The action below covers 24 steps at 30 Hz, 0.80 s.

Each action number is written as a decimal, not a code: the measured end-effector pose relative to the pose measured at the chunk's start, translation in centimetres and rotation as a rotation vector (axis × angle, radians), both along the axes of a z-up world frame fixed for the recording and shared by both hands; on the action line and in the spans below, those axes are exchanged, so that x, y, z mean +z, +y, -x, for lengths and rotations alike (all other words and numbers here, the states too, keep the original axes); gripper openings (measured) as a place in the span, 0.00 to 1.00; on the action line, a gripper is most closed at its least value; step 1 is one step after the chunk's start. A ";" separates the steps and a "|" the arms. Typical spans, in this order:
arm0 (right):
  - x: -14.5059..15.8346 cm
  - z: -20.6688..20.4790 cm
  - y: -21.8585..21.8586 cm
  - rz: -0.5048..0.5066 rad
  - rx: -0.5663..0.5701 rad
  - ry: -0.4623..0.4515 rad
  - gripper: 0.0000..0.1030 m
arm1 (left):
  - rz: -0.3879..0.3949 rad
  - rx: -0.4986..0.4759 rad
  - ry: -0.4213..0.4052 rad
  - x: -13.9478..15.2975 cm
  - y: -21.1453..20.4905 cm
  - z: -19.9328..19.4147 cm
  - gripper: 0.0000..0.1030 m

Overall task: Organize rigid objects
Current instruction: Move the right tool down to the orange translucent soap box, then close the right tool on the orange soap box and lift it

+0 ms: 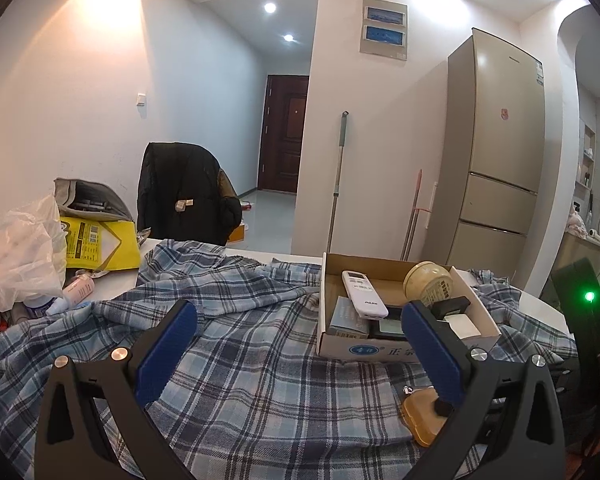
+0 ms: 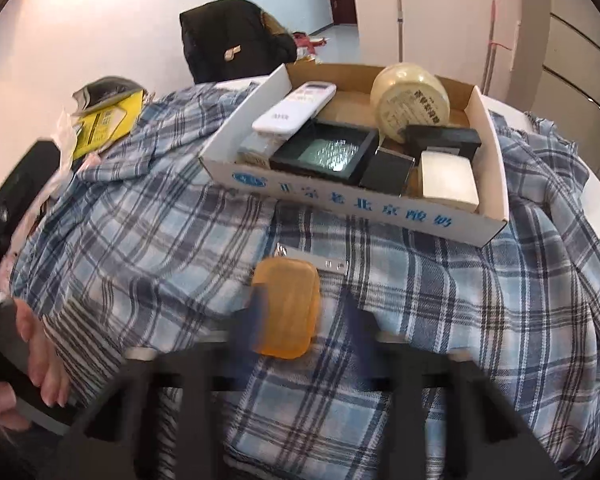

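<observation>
Right wrist view: your right claw (image 2: 300,312) released, blurred, astride the orange case (image 2: 286,308), pads not pressing.
Case: flat on plaid cloth (image 2: 140,232), near the cardboard box (image 2: 340,204).
Left claw (image 1: 300,344): spread wide, nothing gripped.

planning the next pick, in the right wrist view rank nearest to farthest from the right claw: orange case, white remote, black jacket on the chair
1. orange case: on the plaid cloth, right at the right claw, between its blurred fingers.
2. white remote: farther up, at the left end of the cardboard box.
3. black jacket: farthest, on the chair behind the table, upper left.
</observation>
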State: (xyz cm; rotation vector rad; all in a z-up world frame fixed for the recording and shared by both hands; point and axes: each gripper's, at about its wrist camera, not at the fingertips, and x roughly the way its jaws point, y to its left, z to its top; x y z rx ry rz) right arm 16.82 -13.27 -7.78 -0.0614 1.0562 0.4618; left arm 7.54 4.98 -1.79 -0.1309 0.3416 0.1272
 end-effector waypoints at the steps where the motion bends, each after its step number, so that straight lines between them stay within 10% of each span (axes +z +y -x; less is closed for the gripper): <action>1: 0.2 0.1 0.2 -0.016 0.002 -0.017 0.82 | 0.000 0.001 -0.002 0.0 0.0 0.1 1.00; 9: -1.7 -0.4 2.2 0.043 0.020 0.055 0.43 | 0.001 0.006 -0.008 0.1 0.1 0.2 1.00; 24: 1.3 0.5 -3.3 0.175 -0.036 -0.161 0.41 | -0.037 -0.107 0.041 0.4 -1.4 -0.3 1.00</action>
